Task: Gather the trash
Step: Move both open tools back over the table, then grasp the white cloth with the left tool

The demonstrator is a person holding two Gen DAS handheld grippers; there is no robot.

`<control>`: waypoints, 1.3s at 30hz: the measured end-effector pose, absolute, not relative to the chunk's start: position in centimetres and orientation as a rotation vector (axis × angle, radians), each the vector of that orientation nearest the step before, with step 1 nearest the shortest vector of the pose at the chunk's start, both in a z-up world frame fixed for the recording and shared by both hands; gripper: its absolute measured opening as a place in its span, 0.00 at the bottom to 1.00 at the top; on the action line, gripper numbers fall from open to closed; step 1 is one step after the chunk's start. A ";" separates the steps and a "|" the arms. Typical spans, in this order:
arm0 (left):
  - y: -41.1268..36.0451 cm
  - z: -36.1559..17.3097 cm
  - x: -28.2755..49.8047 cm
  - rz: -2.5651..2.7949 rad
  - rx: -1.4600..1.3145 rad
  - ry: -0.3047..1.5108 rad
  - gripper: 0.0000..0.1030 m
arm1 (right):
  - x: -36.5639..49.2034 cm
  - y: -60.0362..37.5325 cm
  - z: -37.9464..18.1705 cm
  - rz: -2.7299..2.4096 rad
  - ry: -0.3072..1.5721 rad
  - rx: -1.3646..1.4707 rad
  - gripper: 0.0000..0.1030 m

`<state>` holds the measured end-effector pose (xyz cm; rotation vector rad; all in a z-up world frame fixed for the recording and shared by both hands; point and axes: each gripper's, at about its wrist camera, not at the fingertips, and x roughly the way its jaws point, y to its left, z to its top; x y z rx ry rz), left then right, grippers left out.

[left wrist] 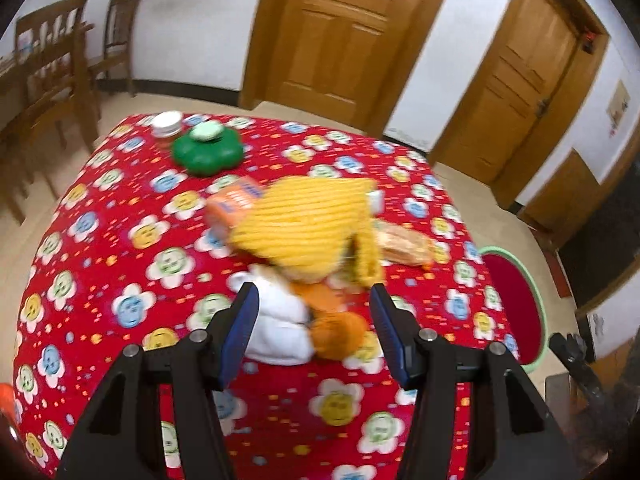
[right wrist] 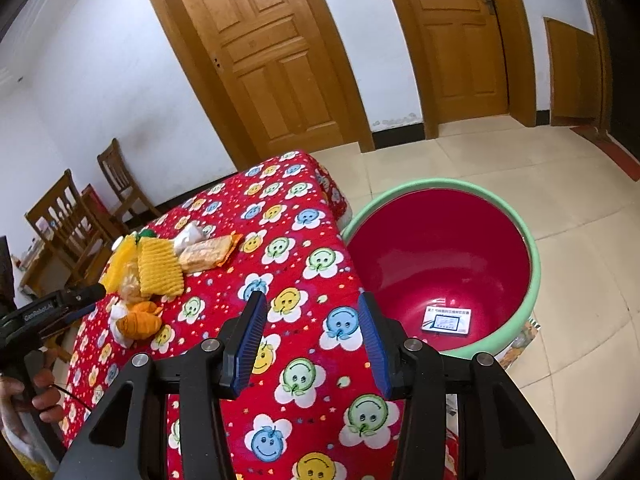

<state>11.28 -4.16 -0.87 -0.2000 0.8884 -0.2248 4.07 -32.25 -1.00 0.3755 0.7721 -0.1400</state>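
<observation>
Even indoor light, no harsh shadows, left wrist view motion-blurred — right sharp, fisheye bend w/ dark corners

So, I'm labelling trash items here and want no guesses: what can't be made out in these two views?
- Orange packet, left wrist view: print blurred, partly behind the yellow knit.
- Orange-and-white soft things, left wrist view: blurred; what they are is unclear.
- Card in the red tub, right wrist view: text too small.
- White-lidded jar, left wrist view: behind the green container.
</observation>
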 end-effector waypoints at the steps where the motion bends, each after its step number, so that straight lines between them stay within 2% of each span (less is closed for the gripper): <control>1: -3.7 -1.2 11.3 -0.208 -0.201 0.895 0.56 | 4.1 -32.1 -1.0 -0.139 0.775 0.373 0.47; 20: -2.4 -6.3 13.0 -0.186 -0.262 1.049 0.55 | 4.8 -30.7 -1.4 -0.121 0.804 0.358 0.47; 22: -2.5 -6.6 12.8 -0.214 -0.281 1.060 0.52 | 4.8 -30.7 -1.4 -0.120 0.806 0.358 0.47; 27: -2.4 -6.4 12.2 -0.242 -0.304 1.048 0.33 | 4.8 -30.3 -1.4 -0.109 0.810 0.360 0.47; 30: -2.2 -5.7 11.4 -0.245 -0.311 1.026 0.30 | 4.8 -29.9 -1.3 -0.096 0.812 0.361 0.47; 39: -0.3 -2.8 9.7 -0.195 -0.287 0.941 0.30 | 5.4 -28.0 -0.8 -0.039 0.810 0.336 0.47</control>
